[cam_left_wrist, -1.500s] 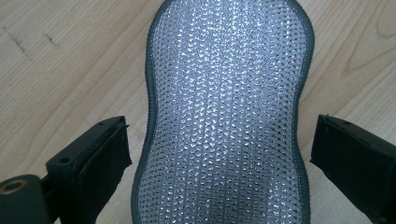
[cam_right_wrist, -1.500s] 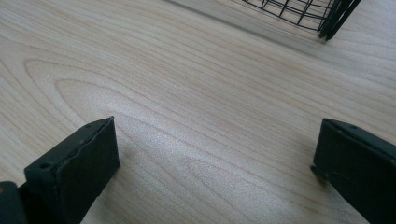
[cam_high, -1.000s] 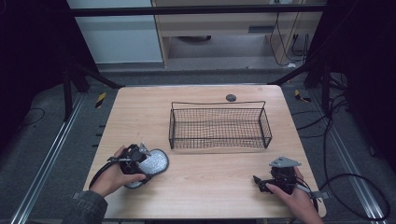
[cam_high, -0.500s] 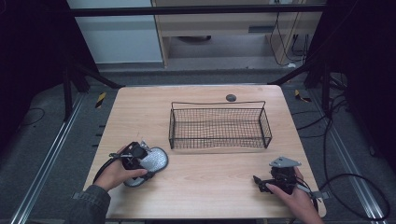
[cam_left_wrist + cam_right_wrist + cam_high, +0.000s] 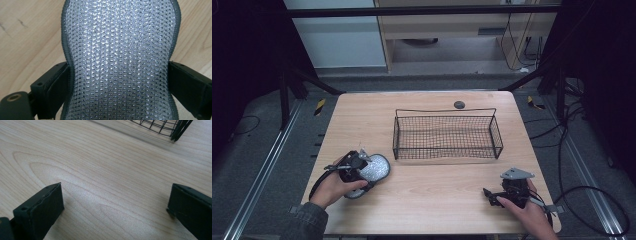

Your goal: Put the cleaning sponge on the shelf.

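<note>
With the wire basket (image 5: 446,134) standing mid-table as the likely drop spot, left gripper (image 5: 360,162) set at near left over the silver mesh insole (image 5: 120,60). Jaws just closing, pinching its narrow waist from both sides. Right gripper (image 5: 115,202) parked near right, jaws apart on bare table (image 5: 100,157).

Silver mesh pad (image 5: 120,62) — dark-edged, flat on table
</note>
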